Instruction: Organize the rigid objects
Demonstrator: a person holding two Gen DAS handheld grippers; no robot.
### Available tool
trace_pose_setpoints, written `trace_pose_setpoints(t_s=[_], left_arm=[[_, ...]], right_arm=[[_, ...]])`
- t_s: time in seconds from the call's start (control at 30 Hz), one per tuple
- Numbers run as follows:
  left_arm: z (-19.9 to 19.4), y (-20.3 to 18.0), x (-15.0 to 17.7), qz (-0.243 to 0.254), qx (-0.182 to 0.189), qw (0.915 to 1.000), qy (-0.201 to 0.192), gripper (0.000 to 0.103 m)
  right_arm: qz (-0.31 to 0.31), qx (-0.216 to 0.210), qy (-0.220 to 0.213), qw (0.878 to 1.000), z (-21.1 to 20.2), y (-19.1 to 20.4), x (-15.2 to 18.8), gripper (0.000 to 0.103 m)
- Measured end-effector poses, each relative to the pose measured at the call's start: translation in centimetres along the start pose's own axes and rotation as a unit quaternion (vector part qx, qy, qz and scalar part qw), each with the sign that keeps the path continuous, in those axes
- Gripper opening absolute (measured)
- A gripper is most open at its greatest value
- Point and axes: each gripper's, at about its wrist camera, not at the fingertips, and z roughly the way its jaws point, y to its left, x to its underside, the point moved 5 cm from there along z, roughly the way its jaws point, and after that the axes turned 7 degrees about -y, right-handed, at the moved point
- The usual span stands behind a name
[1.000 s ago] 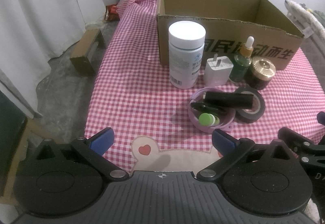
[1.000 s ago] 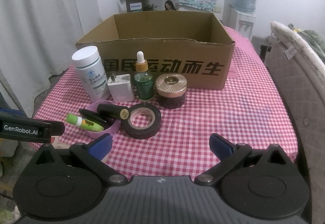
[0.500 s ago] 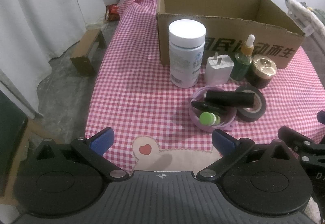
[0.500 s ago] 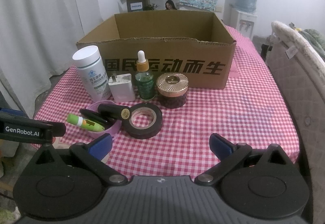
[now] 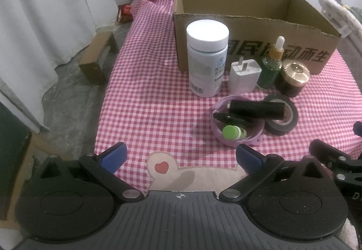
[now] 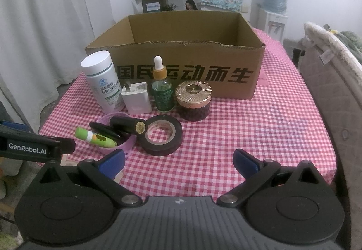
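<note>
Right tool (image 6: 178,160) and left tool (image 5: 181,158): jaws apart, empty. White bottle (image 6: 103,83) stands at 11 o'clock before the cardboard box (image 6: 192,73). Likely light, rigid, smooth; grip mid-body below cap.

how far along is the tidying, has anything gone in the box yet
Done: nothing that shows. What can be seen of the cardboard box interior looks bare. In hand: nothing; the left tool and right tool are both open, short of the items. Left: white bottle, charger, dropper bottle, gold-lidded jar, tape roll and the purple ring with its small items.
</note>
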Motion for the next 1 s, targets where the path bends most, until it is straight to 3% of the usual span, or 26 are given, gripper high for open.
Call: trace_pose_setpoints(t_s=[0.57,1.0], left_arm=[[1.9,-0.9,-0.9,0.016,0.001,0.9998,0.012,0.103],[1.2,-1.6,-1.8,0.043,0.058,0.9967,-0.038,0.102]], right_arm=[[0.018,-0.016,0.002,1.0,1.8,-0.6,-0.6,0.103],[0.086,-0.1,-0.029,0.991,2.4,-3.0,-2.3,0.101]])
